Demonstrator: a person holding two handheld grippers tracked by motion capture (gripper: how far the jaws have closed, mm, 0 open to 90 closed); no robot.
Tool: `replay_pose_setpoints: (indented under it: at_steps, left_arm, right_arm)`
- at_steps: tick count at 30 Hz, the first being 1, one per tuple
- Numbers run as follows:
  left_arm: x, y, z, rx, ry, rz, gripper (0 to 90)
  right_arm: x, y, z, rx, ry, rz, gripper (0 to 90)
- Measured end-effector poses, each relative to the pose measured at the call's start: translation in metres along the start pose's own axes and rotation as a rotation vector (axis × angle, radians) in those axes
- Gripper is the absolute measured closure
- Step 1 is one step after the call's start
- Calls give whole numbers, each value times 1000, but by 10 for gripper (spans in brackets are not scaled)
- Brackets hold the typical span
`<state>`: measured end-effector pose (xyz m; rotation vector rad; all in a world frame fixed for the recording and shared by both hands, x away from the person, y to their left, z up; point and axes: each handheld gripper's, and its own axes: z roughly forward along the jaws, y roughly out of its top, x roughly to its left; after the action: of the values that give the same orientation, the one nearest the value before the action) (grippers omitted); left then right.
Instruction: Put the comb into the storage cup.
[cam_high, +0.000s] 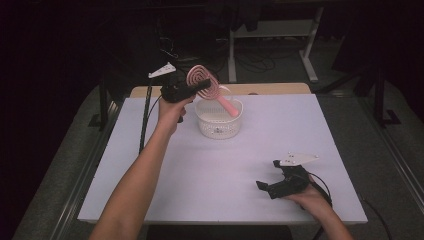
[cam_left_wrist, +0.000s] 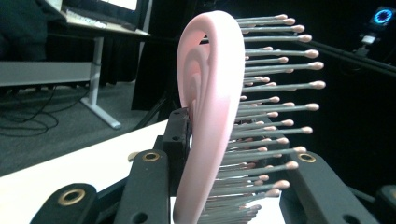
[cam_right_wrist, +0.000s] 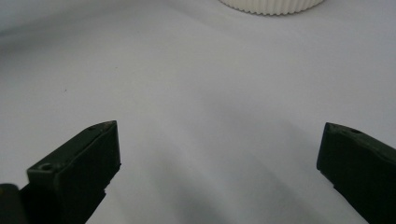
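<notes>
L gripper (cam_high: 192, 91) clamped on the pink brush (cam_high: 206, 86), gripping across the head. In the left gripper view the head (cam_left_wrist: 210, 116) stands edge-on between the jaws, bristles pointing right. Brush is held in air over the white basket (cam_high: 218, 120) at far centre of the table (cam_high: 200, 170). Long axis slants: head up-left by the gripper, handle end (cam_high: 231, 109) down-right, inside the basket rim, contact w/ basket can't tell. Likely next: lower and let go, so handle leads in. R gripper (cam_high: 272, 182) jaws wide apart, holding nothing, resting near the front edge, well apart from basket. L is the nearer hand.
</notes>
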<state>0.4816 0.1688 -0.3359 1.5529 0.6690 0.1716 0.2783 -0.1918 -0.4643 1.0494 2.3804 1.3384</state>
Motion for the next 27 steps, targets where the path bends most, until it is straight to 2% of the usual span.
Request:
replay_pose_setpoints:
  at_steps: [20,27]
  left_arm:
    - [16,-33,13,63,36,-78,648]
    - [16,-38,15,75,37,-83,647]
  right_arm:
    - [0,0,0,3,-1,-5,0]
    - [0,0,1,9,-1,-6,0]
